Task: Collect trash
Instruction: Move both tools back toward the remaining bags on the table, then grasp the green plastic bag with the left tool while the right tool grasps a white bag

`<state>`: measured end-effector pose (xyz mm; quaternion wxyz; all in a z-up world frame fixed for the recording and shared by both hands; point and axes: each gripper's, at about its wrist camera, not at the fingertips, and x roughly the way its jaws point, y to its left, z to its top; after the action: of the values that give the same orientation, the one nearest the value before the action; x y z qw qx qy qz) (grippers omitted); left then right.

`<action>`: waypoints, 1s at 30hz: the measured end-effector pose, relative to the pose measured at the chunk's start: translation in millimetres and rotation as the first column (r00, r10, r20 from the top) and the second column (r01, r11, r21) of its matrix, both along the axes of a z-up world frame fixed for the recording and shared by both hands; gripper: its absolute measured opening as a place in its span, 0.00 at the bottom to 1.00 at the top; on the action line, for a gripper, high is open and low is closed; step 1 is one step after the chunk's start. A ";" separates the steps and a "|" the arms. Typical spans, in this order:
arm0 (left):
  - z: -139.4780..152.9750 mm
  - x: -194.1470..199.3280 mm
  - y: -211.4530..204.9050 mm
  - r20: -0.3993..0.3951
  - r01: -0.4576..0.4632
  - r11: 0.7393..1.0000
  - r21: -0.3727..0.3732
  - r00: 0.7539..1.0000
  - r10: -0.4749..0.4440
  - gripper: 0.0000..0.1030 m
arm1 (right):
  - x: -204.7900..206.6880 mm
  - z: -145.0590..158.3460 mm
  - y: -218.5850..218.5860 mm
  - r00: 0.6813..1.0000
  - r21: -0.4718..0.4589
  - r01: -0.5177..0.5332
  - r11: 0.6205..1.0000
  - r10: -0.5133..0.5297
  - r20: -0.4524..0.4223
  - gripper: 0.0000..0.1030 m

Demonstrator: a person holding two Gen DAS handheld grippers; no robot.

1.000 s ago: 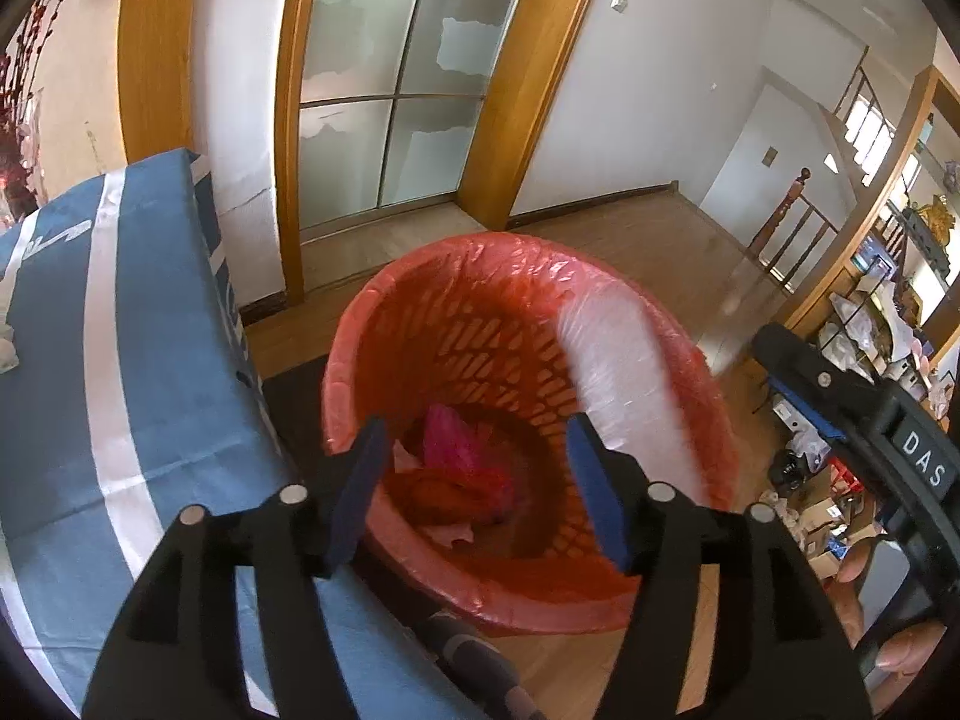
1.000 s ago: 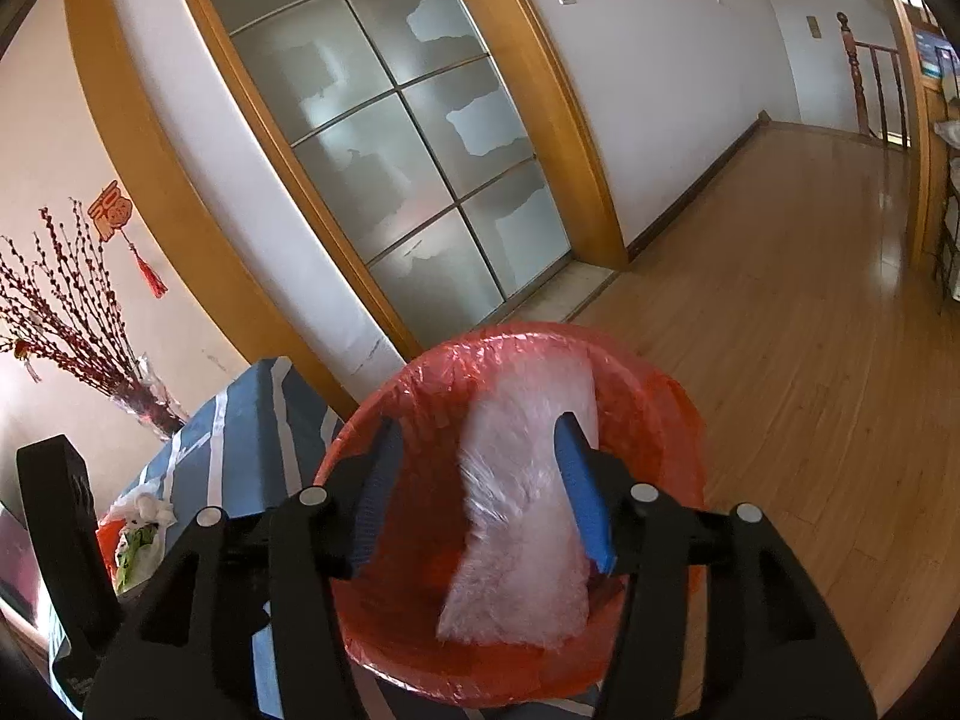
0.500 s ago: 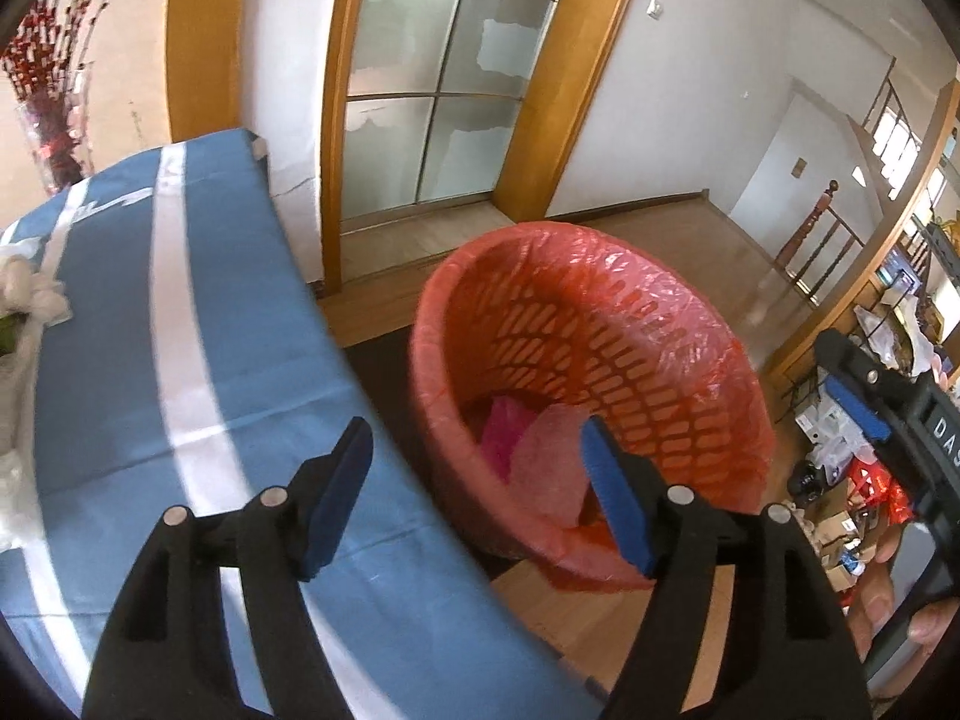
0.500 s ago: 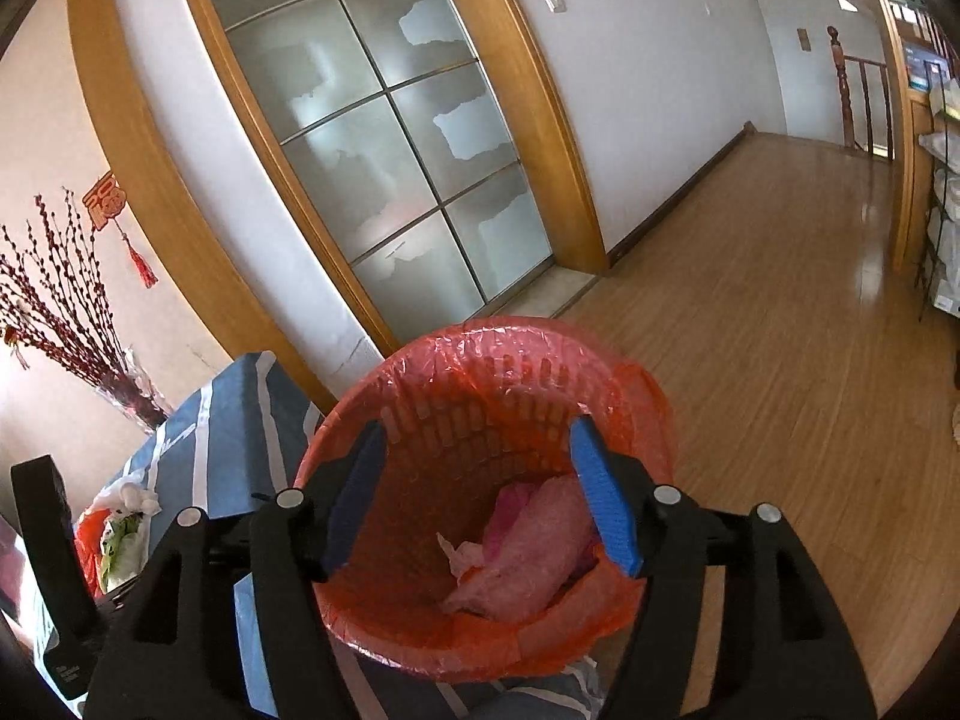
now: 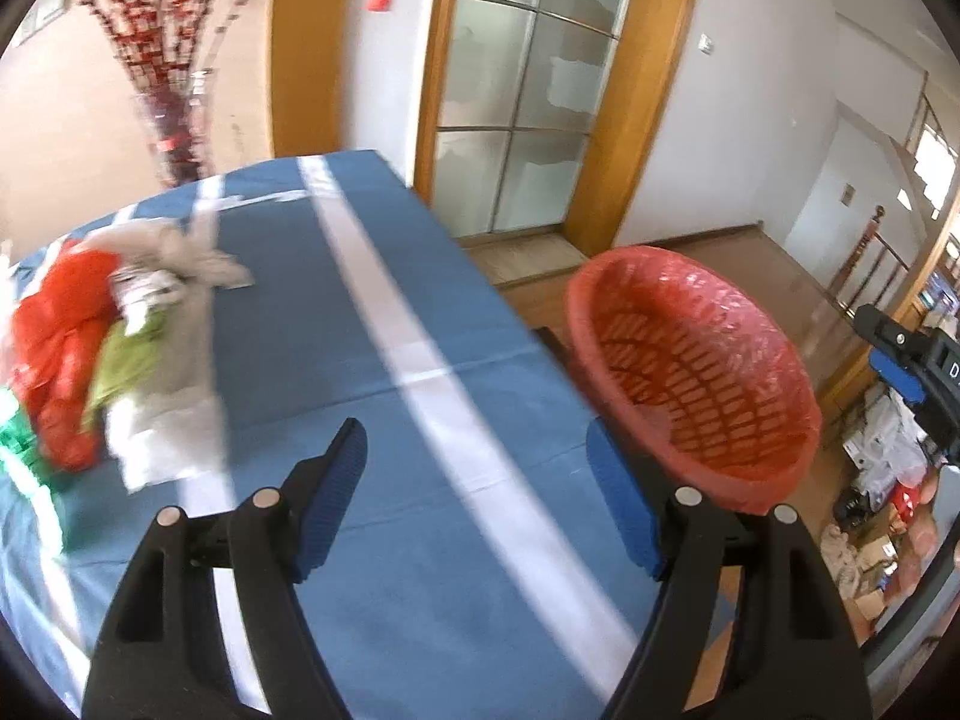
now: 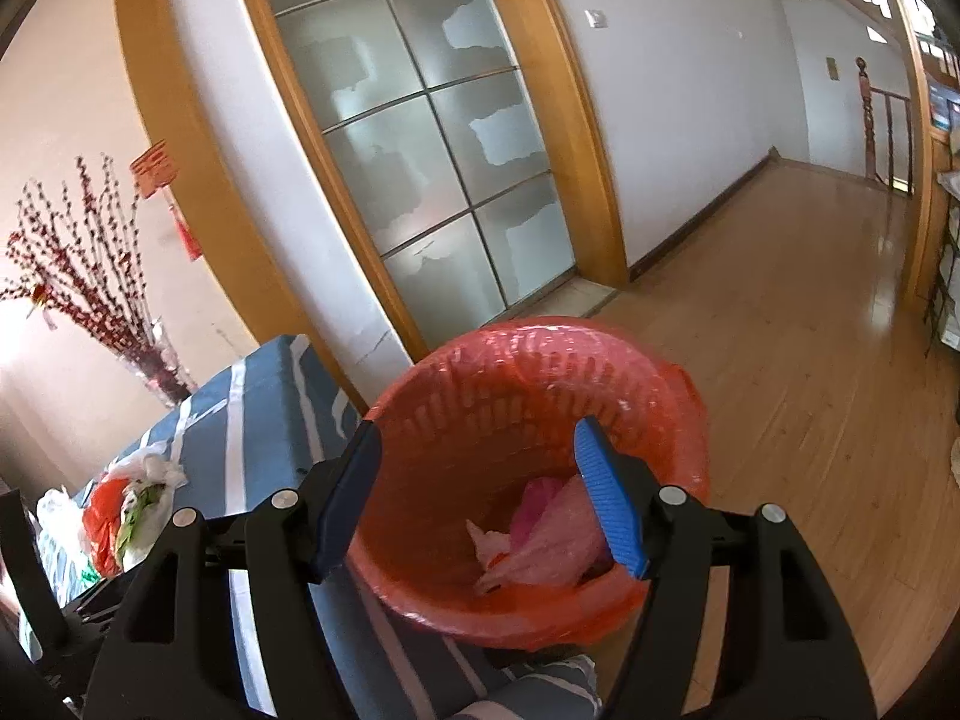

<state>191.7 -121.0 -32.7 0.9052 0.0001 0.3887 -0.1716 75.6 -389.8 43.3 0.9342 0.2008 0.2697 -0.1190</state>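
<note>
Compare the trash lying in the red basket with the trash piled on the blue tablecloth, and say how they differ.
The trash in the basket is pale pink and white crumpled plastic; the pile on the tablecloth mixes red, green and white bags. The basket trash sits low inside the lined red basket, already collected; the pile lies loose on the blue tablecloth, still to collect. The pile spreads wider than the basket trash. Both look like soft crumpled bags and wrappers.
</note>
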 end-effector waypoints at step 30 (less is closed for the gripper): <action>-29.6 6.0 238.7 -0.122 -0.493 0.868 -0.058 0.867 0.484 0.57 | 28.3 -5.9 135.9 0.954 -0.111 -0.294 0.949 0.284 -0.096 0.65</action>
<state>197.7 117.7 -62.2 0.8970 -0.1465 0.4144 0.0467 103.9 -253.9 37.4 0.9408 0.0959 0.3250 -0.0050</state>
